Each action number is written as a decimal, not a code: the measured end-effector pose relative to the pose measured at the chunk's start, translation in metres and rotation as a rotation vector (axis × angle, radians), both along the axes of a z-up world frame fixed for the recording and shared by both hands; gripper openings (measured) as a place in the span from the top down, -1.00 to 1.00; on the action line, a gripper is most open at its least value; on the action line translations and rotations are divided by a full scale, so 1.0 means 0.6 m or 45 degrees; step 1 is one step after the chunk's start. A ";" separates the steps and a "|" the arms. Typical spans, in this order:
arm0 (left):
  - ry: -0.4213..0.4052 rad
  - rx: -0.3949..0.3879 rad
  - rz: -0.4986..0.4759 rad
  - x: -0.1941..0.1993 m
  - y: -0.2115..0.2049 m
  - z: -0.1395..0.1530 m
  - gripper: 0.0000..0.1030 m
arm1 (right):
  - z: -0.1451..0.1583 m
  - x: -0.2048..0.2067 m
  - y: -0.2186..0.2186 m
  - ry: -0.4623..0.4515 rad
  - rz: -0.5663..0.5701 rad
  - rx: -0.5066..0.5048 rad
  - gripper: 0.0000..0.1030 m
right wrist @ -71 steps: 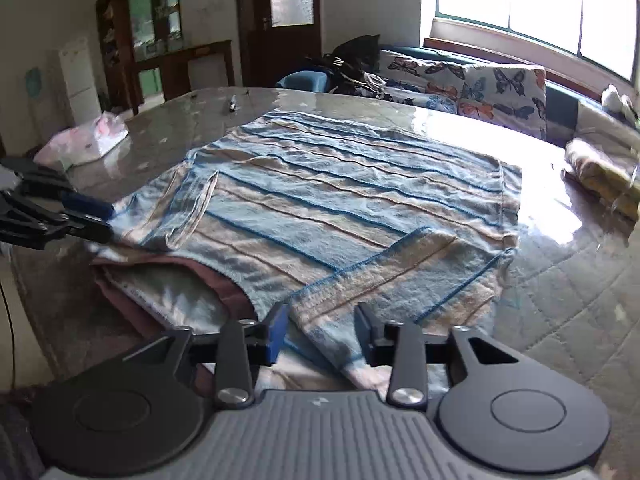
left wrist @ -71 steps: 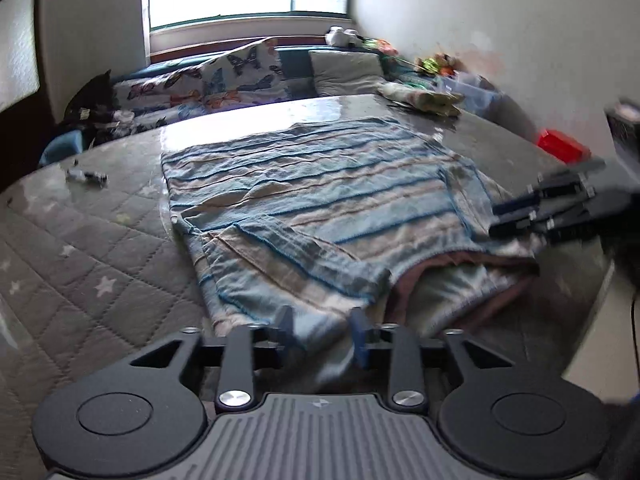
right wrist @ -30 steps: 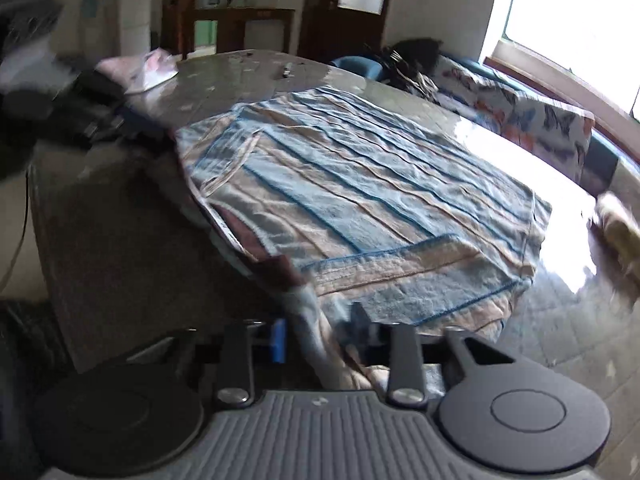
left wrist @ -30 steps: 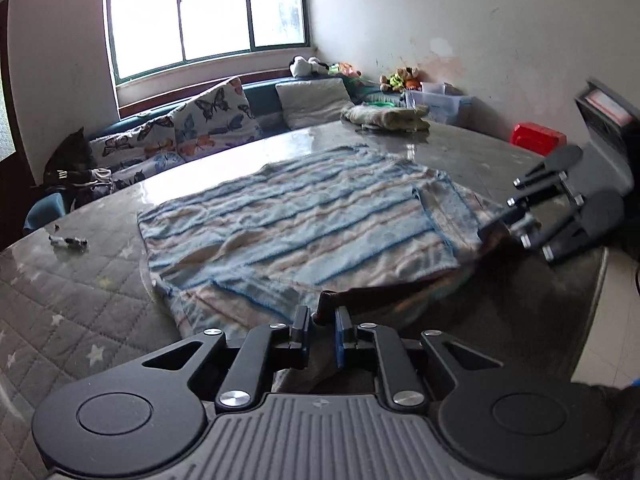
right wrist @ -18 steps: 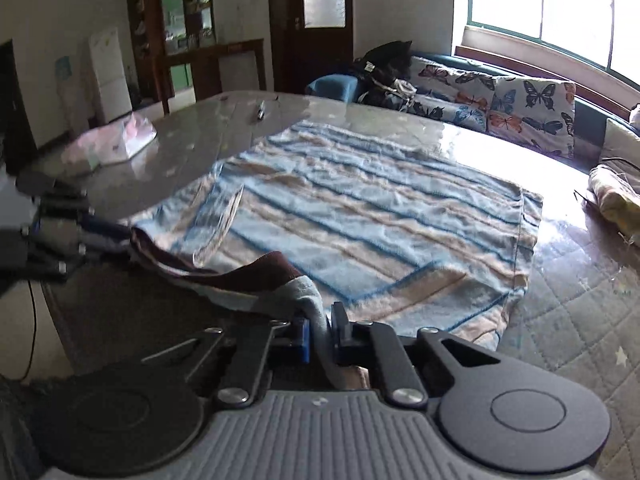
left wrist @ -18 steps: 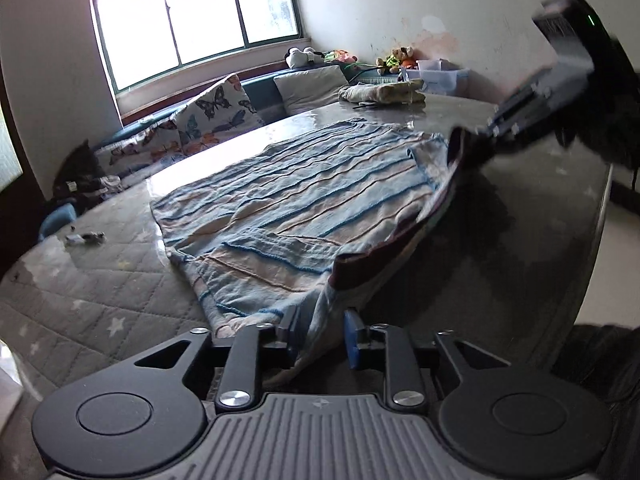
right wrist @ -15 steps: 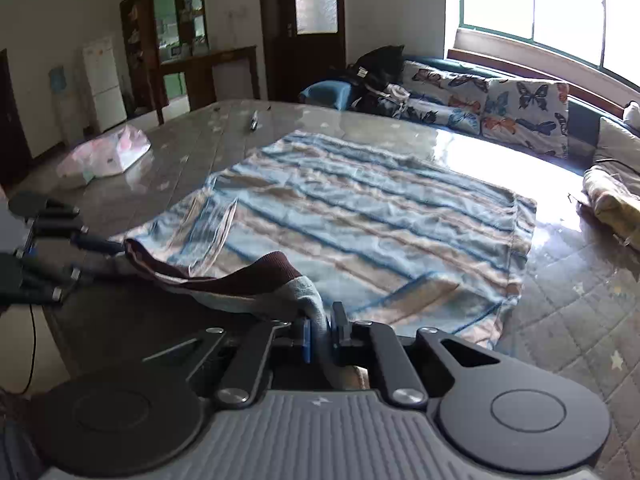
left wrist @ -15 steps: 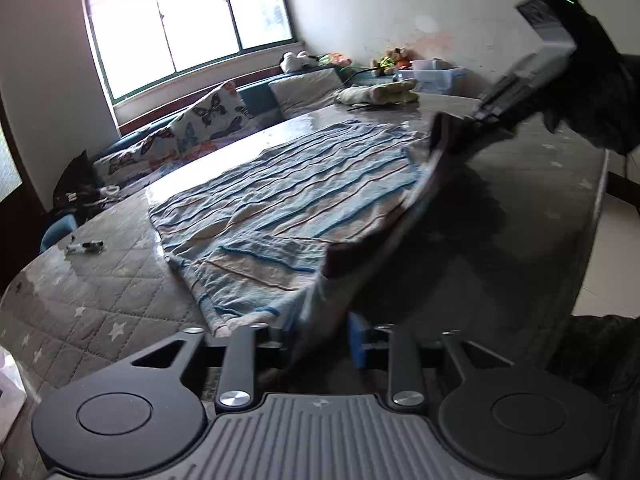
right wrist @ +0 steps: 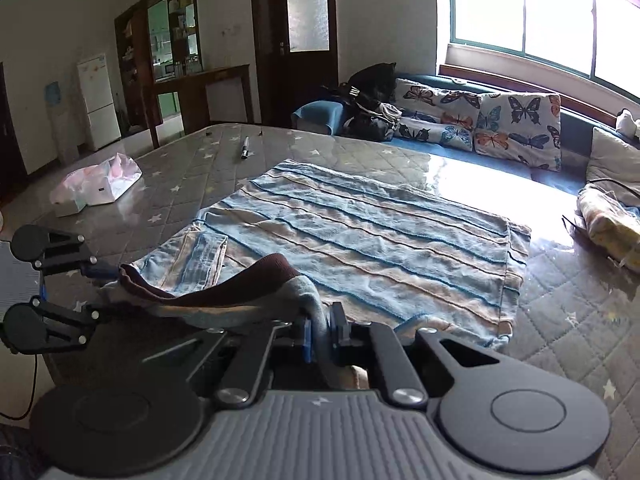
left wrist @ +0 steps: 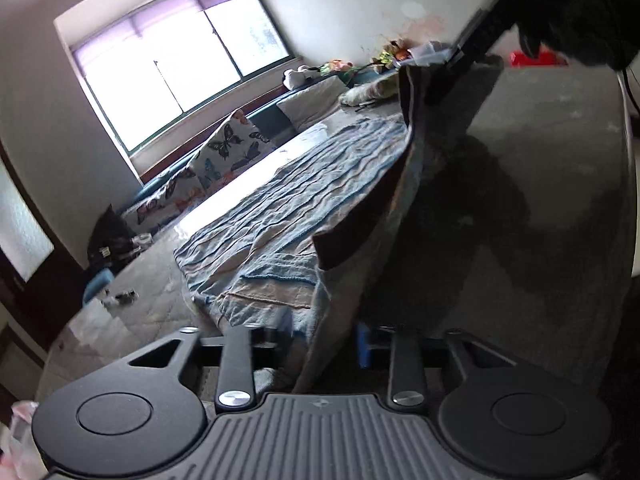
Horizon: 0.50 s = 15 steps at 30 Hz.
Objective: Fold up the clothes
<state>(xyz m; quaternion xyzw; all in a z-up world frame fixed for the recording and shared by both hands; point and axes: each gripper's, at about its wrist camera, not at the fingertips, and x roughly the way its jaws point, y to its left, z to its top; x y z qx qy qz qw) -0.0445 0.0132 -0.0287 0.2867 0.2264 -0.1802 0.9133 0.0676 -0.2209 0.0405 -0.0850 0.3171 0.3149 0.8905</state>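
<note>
One striped garment [right wrist: 360, 232] lies across the one quilted table [right wrist: 580, 320]. Two grippers hold its brown hem, the left gripper [left wrist: 324, 334] at six o'clock and the right gripper [right wrist: 320, 332] beside it. One pen [right wrist: 244, 148] sits at eleven o'clock, one pink bag [right wrist: 100, 184] at nine, and two butterfly cushions [right wrist: 480, 120] at one.
</note>
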 end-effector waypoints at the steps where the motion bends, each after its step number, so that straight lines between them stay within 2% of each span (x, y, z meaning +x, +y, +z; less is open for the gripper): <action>1: -0.003 0.001 -0.005 -0.001 0.001 0.001 0.75 | -0.001 -0.003 -0.001 -0.003 -0.003 -0.001 0.86; 3: -0.011 -0.020 -0.002 -0.004 0.007 0.008 0.84 | -0.004 -0.009 -0.004 -0.009 -0.006 0.004 0.87; 7: -0.014 -0.074 -0.009 -0.018 0.021 0.031 0.87 | -0.002 -0.031 -0.014 -0.028 -0.002 0.034 0.91; 12: 0.017 -0.108 -0.038 -0.067 0.037 0.064 0.87 | 0.015 -0.069 -0.024 -0.044 0.023 0.069 0.91; 15: 0.036 -0.129 -0.056 -0.096 0.047 0.084 0.87 | 0.031 -0.115 -0.029 -0.040 0.065 0.094 0.91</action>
